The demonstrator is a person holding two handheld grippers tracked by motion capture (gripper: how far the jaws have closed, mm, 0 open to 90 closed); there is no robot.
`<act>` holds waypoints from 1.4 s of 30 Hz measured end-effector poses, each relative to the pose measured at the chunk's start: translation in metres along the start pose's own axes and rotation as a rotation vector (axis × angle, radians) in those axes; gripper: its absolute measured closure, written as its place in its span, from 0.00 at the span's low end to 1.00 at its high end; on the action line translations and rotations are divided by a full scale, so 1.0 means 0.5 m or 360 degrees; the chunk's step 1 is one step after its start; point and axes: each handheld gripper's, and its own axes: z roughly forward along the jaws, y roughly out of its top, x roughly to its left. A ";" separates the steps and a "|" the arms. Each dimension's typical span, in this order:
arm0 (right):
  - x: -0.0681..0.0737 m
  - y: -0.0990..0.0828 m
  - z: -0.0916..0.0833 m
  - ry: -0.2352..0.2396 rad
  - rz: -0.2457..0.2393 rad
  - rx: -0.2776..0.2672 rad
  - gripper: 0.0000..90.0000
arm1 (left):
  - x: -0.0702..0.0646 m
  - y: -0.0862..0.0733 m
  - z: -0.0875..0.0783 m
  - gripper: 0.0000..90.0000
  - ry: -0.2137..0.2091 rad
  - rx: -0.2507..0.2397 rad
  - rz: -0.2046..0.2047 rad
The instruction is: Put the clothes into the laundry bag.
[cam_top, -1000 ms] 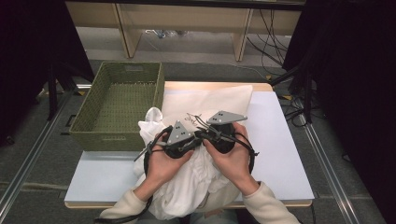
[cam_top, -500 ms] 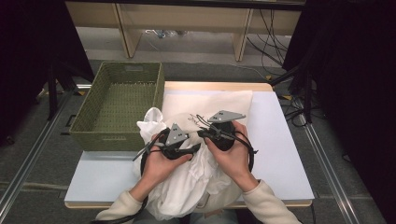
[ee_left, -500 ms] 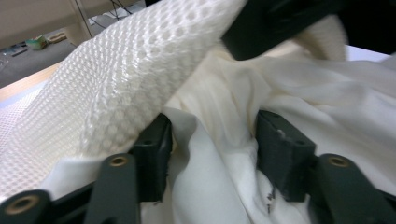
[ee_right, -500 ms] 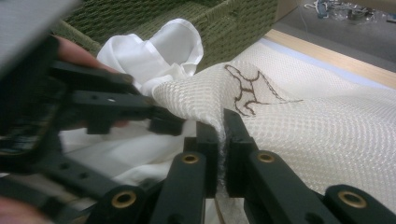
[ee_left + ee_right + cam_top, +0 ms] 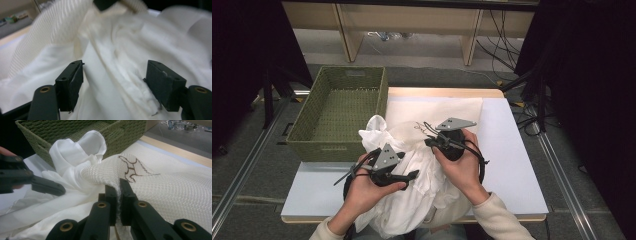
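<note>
The right gripper [image 5: 117,195] is pinching the mesh bag [image 5: 160,185]; the left gripper [image 5: 115,85], fingers just spreading apart, is hovering over the white cloth [image 5: 412,200] lying at the bench's [image 5: 517,165] near edge.

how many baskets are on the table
1. The green woven basket sits at the table's far left corner, beside the white cloth; it also shows at the top of the right gripper view. No others visible.
</note>
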 end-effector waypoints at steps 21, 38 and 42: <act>0.003 -0.003 0.006 0.0004 -0.0003 0.0022 0.97 | 0.006 -0.020 0.055 0.91 -0.0156 -0.0055 -0.0201; 0.022 0.013 -0.030 0.0057 0.0010 -0.0070 0.98 | 0.014 0.071 0.076 0.91 -0.0001 -0.0222 -0.0091; 0.021 0.010 -0.018 0.0067 0.0007 -0.0033 0.98 | 0.051 0.050 0.132 0.89 0.0093 -0.0054 -0.0026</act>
